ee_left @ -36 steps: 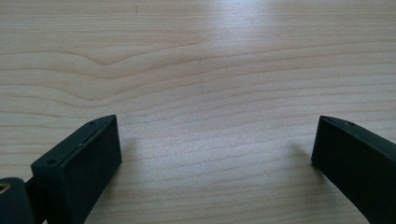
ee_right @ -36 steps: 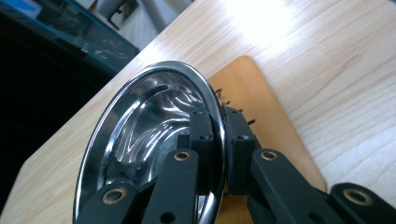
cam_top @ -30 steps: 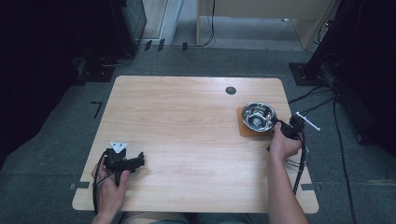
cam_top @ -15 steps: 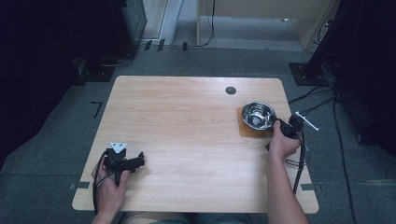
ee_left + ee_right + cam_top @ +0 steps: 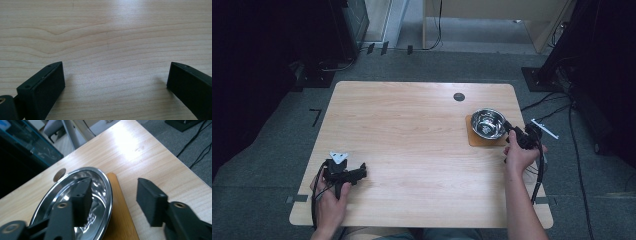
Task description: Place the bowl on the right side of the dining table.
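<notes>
Your right gripper is sitting at the near-right rim of the bowl, with its jaws spread. In the right gripper view one jaw is hanging inside the bowl, over its shiny bottom, and the other is standing outside, over the bare worktop; the rim is passing between them, and neither jaw is pressing on it. The bowl is resting on a brown mat near the right edge of the worktop, just short of the round hole at the far side. The mat's edge is showing beside the rim.

Your left gripper is lying low at the near-left corner, well apart from the bowl. Its jaws are spread wide over bare wood, gripping nothing.
</notes>
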A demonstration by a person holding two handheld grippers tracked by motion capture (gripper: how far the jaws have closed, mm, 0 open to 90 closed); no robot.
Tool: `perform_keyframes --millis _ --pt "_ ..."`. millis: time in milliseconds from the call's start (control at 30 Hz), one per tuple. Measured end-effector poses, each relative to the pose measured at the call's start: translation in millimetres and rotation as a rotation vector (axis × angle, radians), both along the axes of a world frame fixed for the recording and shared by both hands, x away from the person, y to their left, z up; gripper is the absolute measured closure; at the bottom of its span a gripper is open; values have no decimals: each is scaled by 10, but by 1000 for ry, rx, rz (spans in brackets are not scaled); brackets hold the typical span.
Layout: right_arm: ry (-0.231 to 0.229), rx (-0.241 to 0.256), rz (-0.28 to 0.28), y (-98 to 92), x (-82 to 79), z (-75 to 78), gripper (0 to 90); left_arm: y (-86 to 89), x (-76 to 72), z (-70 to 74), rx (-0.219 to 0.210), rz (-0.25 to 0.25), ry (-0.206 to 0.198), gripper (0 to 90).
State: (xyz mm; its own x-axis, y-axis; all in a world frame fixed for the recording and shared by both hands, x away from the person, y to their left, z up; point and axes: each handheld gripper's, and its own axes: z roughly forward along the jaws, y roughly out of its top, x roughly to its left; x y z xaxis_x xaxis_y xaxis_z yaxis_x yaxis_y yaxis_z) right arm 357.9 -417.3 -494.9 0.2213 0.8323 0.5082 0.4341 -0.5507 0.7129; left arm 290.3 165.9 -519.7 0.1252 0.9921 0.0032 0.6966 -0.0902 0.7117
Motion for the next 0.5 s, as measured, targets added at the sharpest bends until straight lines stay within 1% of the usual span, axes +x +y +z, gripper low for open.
perform_keyframes --millis 33,100,133,167,300,367,400,467,500 --pt "-2 -5 14 3 -16 10 393 0 0 0 0 0 0 12" --pt "-5 -49 29 13 -49 38 356 0 0 0 0 0 0 12" --pt "-15 -78 55 22 -78 51 318 0 0 0 0 0 0 12" --pt "-33 -94 77 29 -100 65 300 0 0 0 0 0 0 12" --pt "-71 -114 91 75 -194 143 290 -1 0 -1 -1 0 -1 12" --pt "-77 -129 102 106 -236 173 274 0 0 0 0 0 0 12" --pt "-77 -129 102 106 -236 173 274 0 0 0 0 0 0 12" --pt "-82 -171 128 152 -297 189 263 -1 0 0 0 0 -1 12" --pt "-83 -181 131 166 -318 186 263 -1 0 0 0 0 -1 12"
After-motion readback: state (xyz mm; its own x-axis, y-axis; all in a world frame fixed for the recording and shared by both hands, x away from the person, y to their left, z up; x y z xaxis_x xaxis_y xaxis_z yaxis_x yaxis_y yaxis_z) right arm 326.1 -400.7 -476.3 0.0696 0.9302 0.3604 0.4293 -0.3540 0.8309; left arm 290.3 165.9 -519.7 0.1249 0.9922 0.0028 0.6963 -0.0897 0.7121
